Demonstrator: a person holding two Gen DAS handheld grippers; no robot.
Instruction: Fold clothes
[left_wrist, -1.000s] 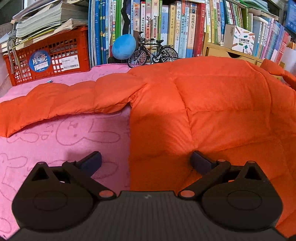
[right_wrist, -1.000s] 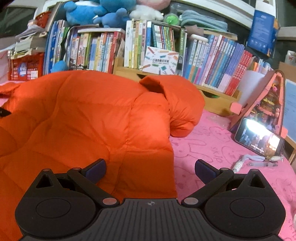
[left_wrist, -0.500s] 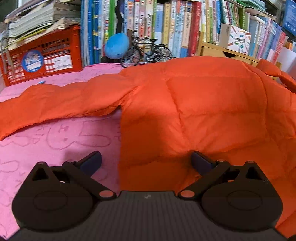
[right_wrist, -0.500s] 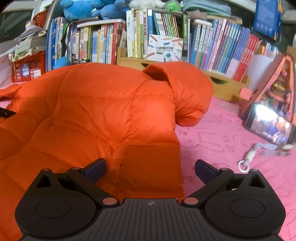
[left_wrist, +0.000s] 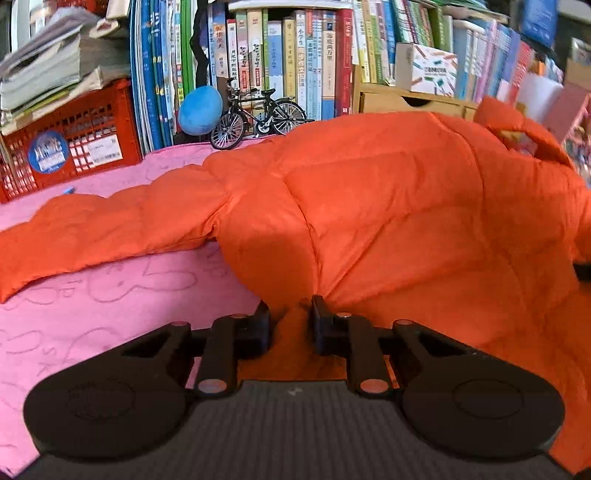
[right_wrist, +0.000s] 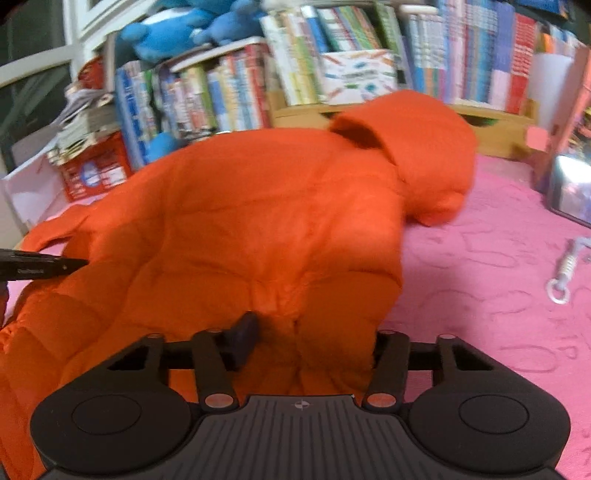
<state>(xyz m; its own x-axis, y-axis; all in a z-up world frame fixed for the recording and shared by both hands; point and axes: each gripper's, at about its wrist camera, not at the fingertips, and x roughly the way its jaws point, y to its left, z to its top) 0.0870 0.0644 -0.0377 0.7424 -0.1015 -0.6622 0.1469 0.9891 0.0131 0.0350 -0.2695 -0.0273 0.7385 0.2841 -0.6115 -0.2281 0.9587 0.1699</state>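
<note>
Left wrist: puffy quilted orange jacket (left_wrist: 388, 221), hem bunched between closing left hand-held gripper (left_wrist: 290, 317).

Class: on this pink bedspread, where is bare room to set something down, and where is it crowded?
Bare pink spread lies below the orange jacket's sleeve; another patch lies between hood, phone and clip. Crowded along the books and red crate.

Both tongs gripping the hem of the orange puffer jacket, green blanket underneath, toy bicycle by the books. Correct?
One error: the blanket is pink, not green, as the left wrist view shows. The rest stands: the left tongs and right tongs are closing on the hem of the orange puffer jacket, fabric bunched between them, and the toy bicycle stands by the books.
</note>
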